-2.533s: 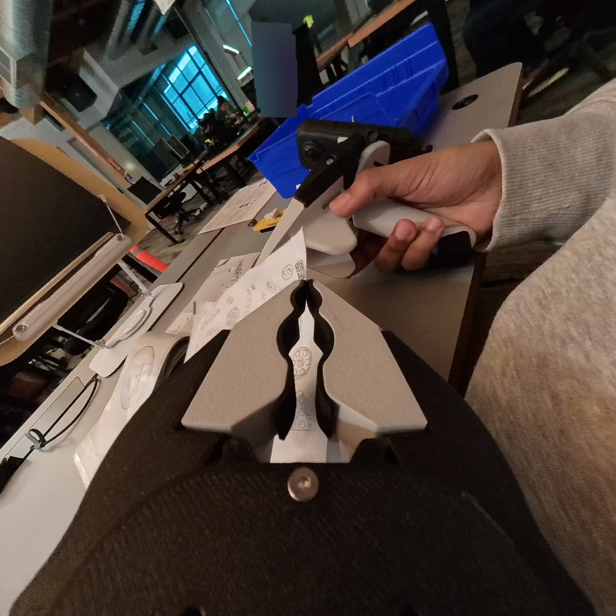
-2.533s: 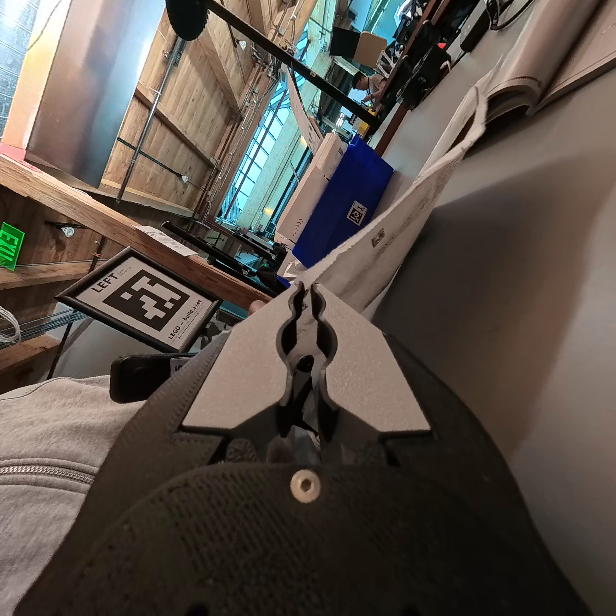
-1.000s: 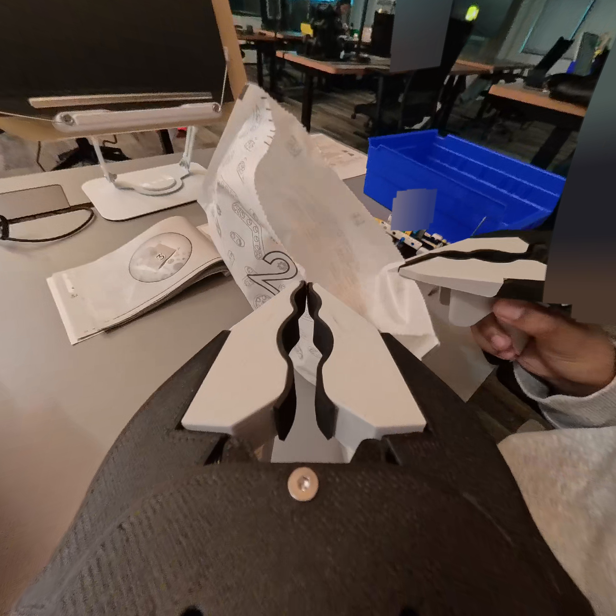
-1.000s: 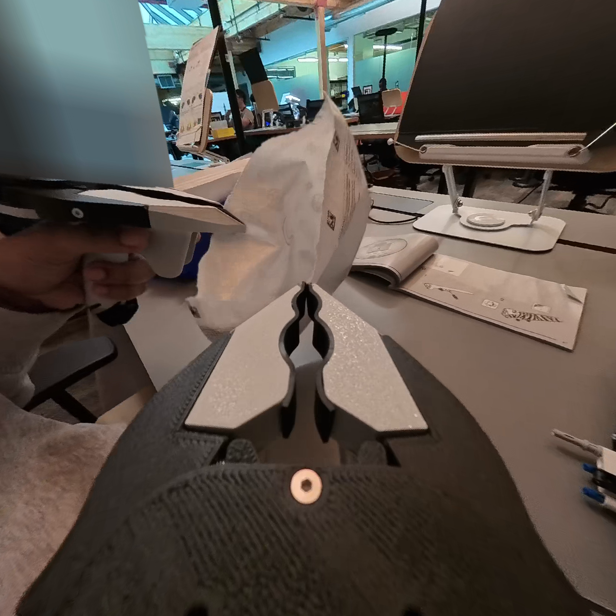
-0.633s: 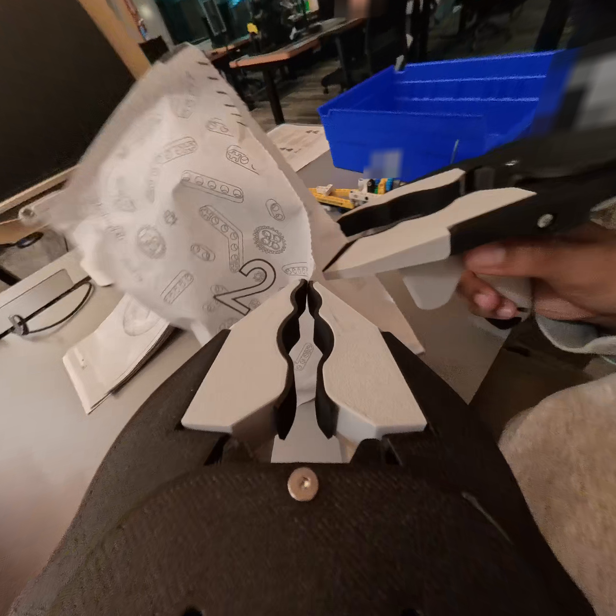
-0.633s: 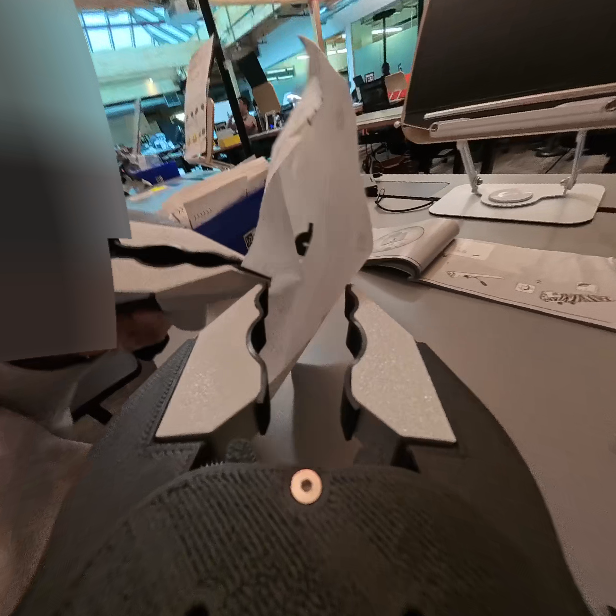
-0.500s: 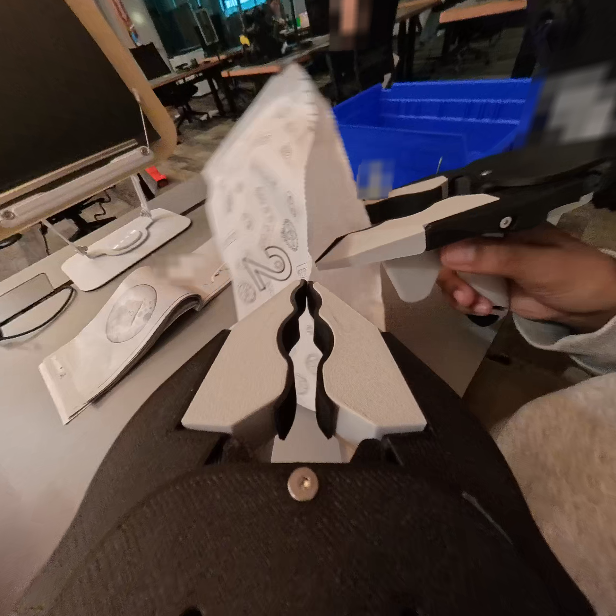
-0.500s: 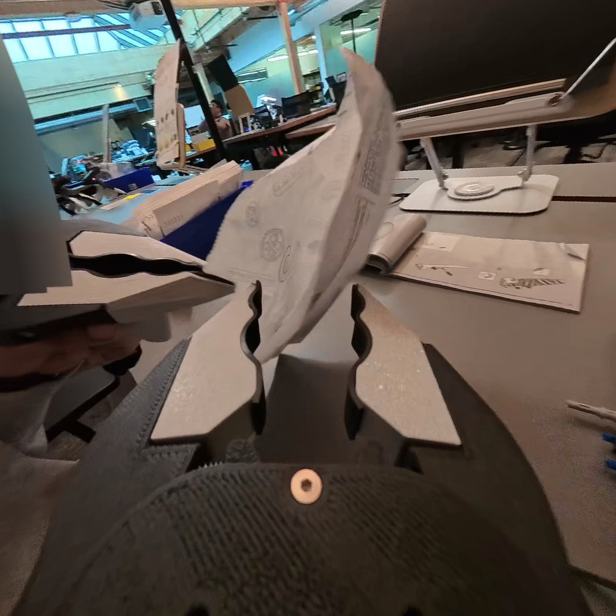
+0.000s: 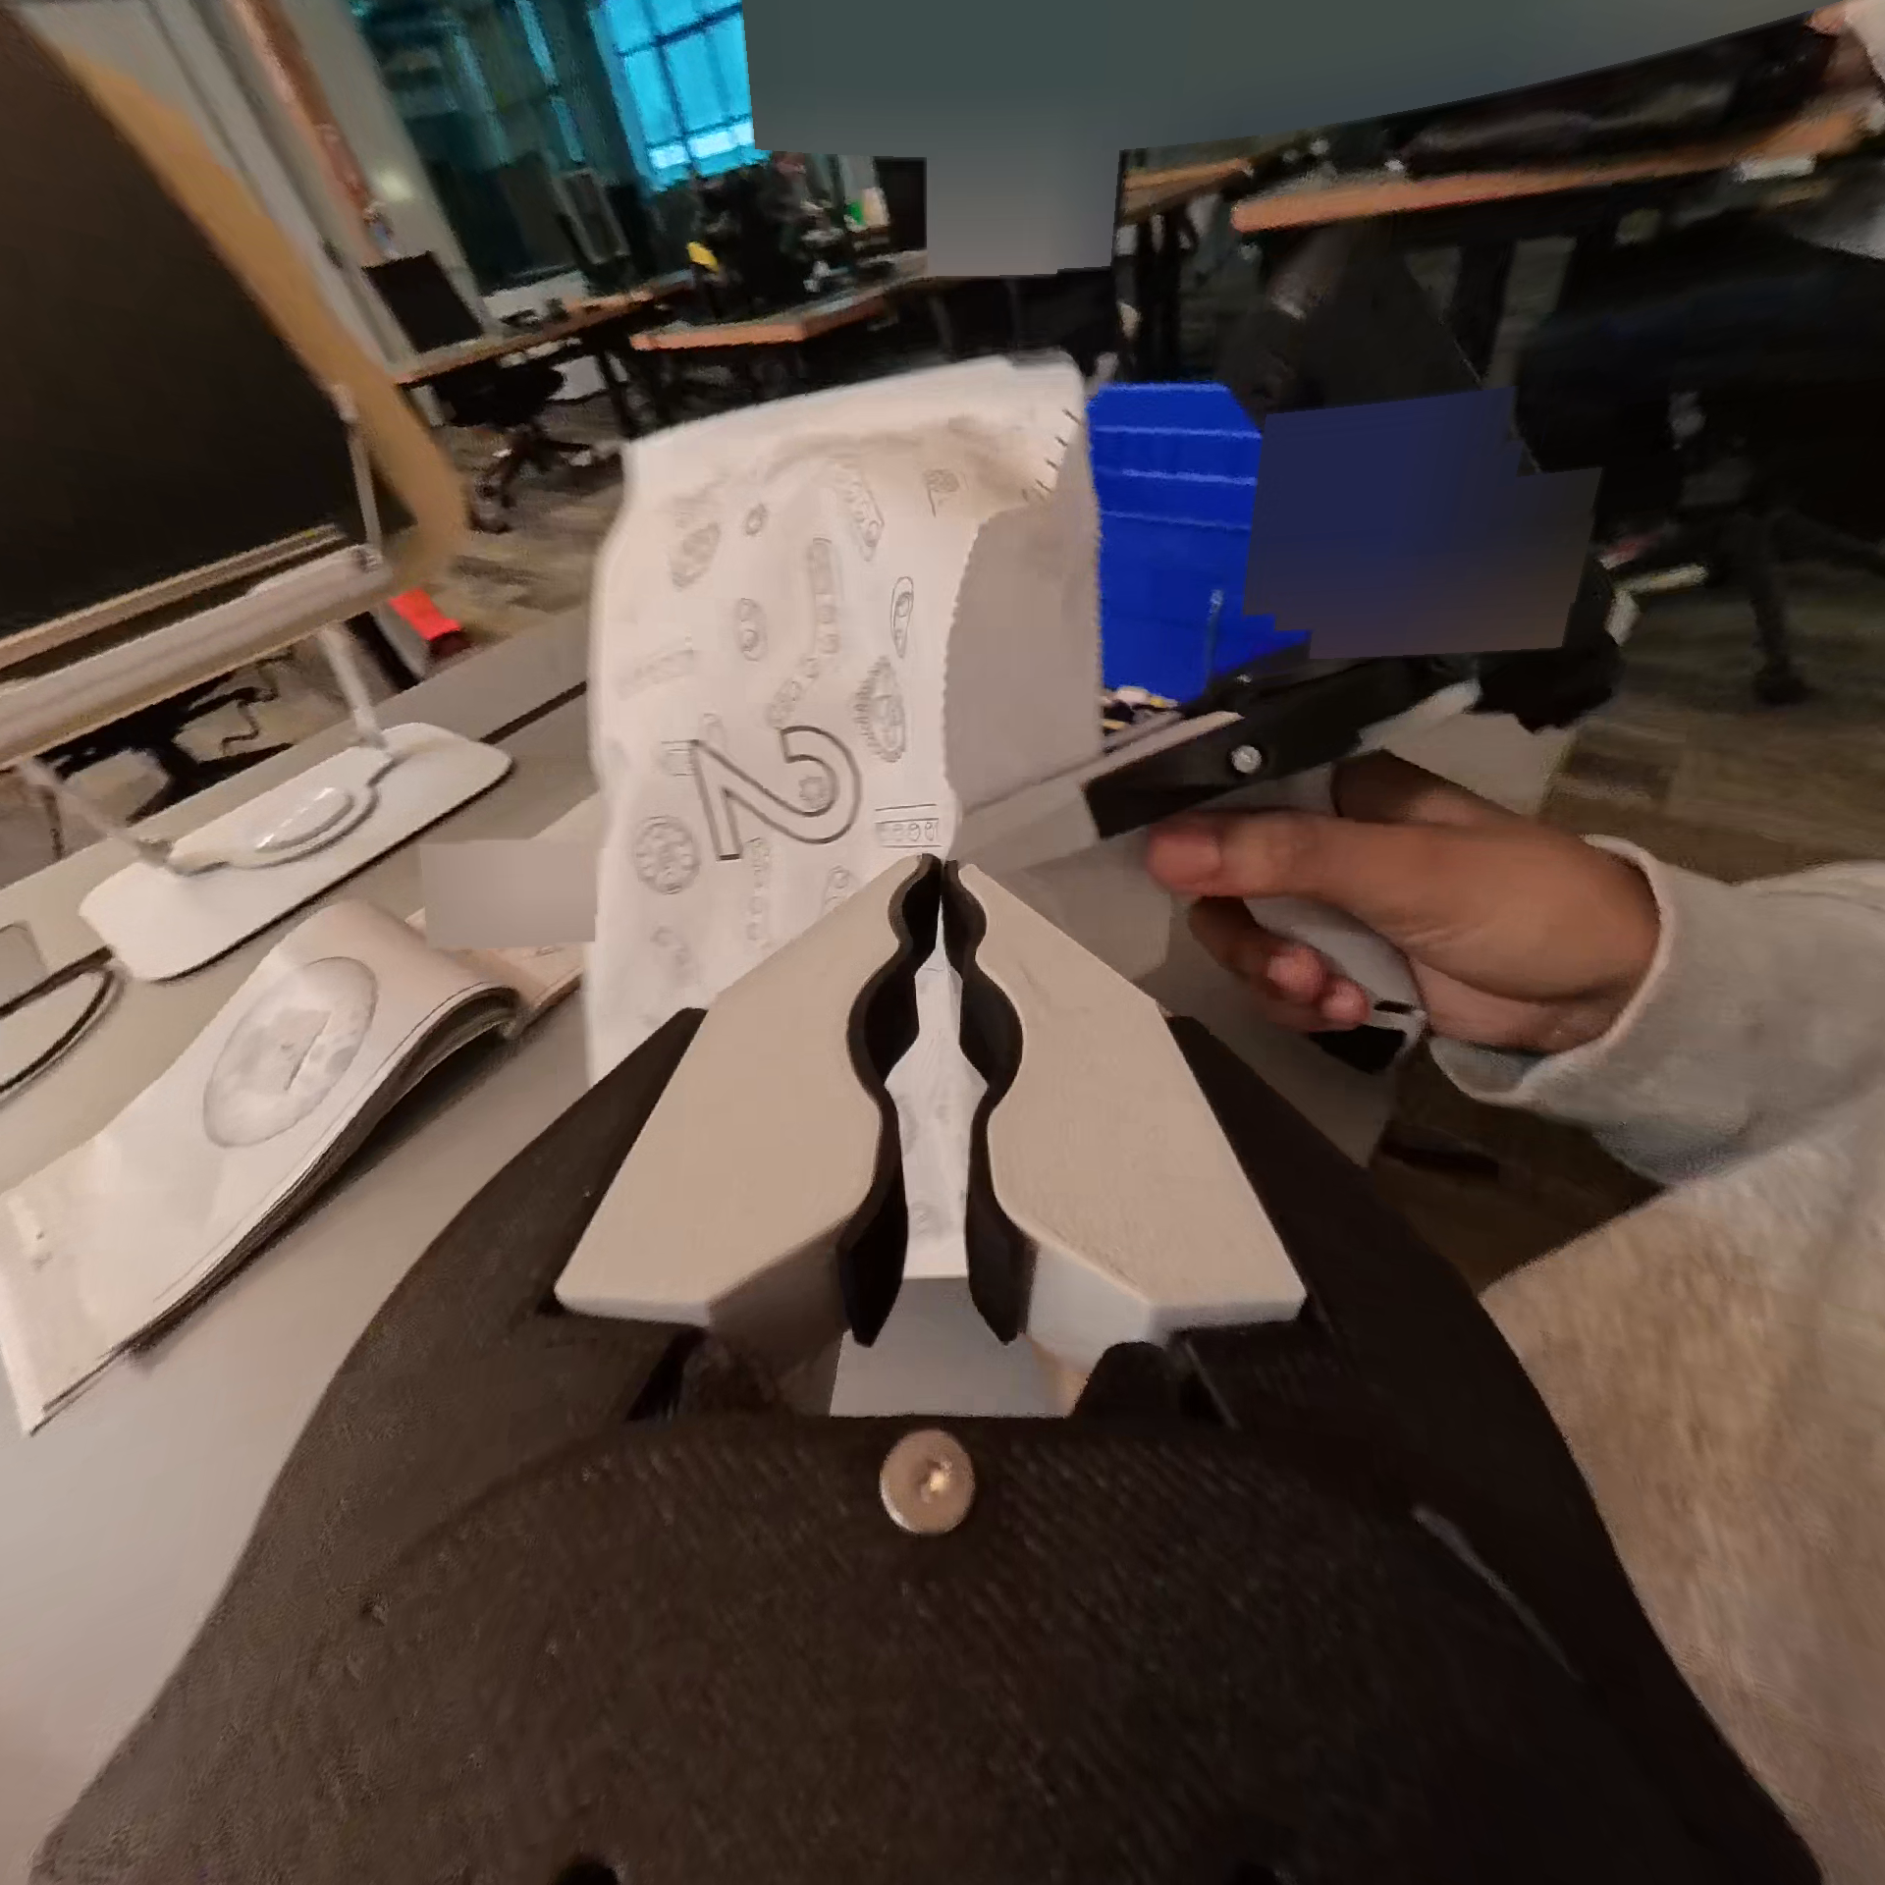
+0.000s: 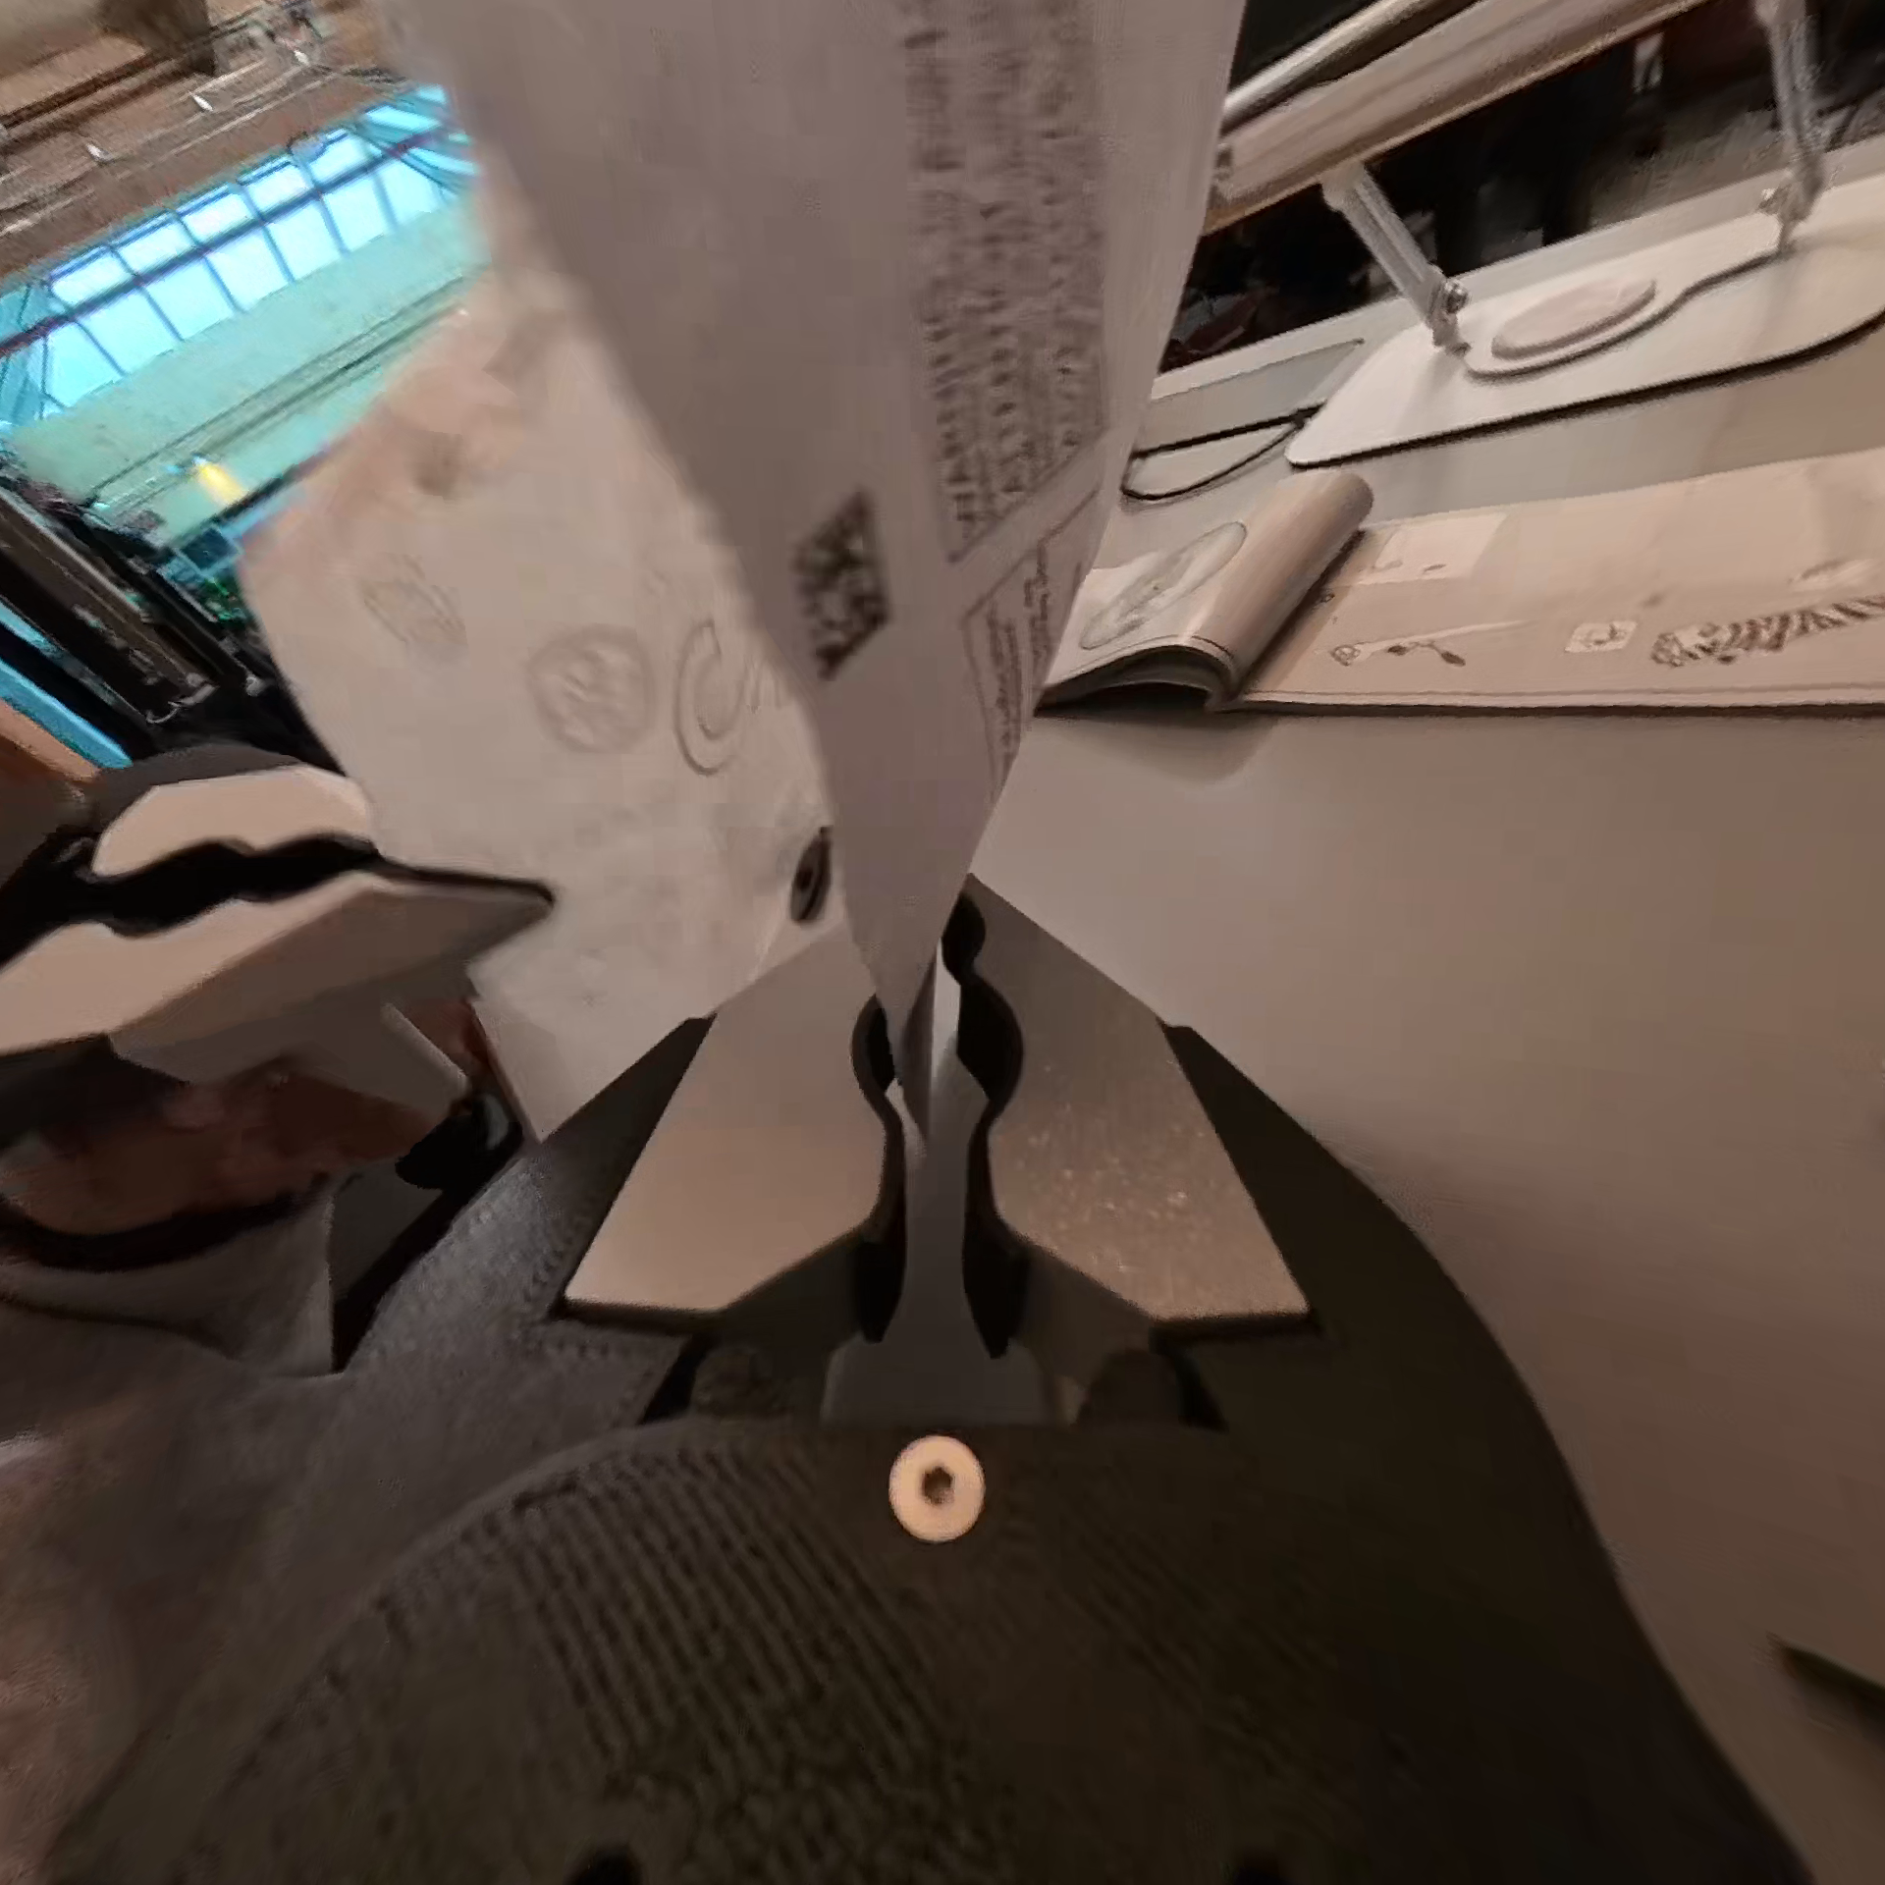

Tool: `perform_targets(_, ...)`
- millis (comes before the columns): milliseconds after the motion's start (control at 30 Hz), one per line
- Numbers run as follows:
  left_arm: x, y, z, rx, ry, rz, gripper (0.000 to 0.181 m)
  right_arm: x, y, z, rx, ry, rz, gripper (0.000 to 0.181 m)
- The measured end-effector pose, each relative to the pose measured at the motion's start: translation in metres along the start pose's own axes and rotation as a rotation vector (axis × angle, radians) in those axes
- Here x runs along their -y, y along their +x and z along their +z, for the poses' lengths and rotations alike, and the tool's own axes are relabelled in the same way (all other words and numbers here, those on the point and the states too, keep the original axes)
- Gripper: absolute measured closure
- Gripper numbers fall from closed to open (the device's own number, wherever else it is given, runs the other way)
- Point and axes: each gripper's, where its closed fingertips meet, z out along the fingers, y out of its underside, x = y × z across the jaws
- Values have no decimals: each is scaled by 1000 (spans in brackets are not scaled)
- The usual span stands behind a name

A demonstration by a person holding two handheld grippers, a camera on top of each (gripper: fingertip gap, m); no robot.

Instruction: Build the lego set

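Both grippers, left gripper [image 9: 940,877] and right gripper [image 10: 923,944], clamp the paper parts bag [image 9: 806,694]; you have assembled nothing visible here, so the build remains.

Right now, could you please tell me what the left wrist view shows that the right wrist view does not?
Only the left wrist view shows the blue plastic bin and the bag's large printed numeral. Only the right wrist view shows the bag's square code patch and the booklet's unfolded page. Both show the white paper parts bag, pinched by the left hand-held gripper and right hand-held gripper, and the open instruction booklet.
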Motion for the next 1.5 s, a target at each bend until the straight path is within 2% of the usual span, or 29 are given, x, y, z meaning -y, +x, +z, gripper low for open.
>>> perform_targets(167, -3, -41, -11, 122, 41, -189, 181, -5, 19, -4, -40, -50, -2, 181)
perform_targets(333, -10, -25, -5, -64, 34, -381, 181, -10, 9, 0, -53, -96, -35, 181)
perform_targets(433, -4, -14, -6, -146, 63, -423, 171, -15, 5, 1, -52, -141, -54, 181)
perform_targets(533, 2, -12, -10, -192, 90, -446, 141, -18, 4, -1, -27, -174, -18, 181)
perform_targets(600, 5, -18, -14, -191, 118, -462, 133, -21, 6, -3, -26, -199, 3, 181)
perform_targets(733, 2, -37, -18, -156, 141, -495, 127, -17, 7, -5, -22, -210, 9, 181)
perform_targets(867, -26, -62, -9, -101, 96, -591, 128, -6, 7, -1, -33, -235, -24, 181)
perform_targets(967, -45, -77, -2, -100, 80, -712, 124, -6, 4, 10, -6, -374, -88, 181)
perform_targets(1100, -48, -93, -6, -100, 113, -734, 123, 10, 9, 18, -30, -596, -369, 181)
perform_targets(1200, -46, -98, -7, -95, 143, -700, 115, 30, -18, 29, 71, -674, -464, 181)
perform_targets(1333, -48, -98, -3, -86, 156, -656, 106, 11, -27, 37, 128, -877, -572, 181)
perform_targets(1500, -54, -92, -10, -140, 179, -680, 121, 2, -43, 39, 196, -1020, -615, 181)
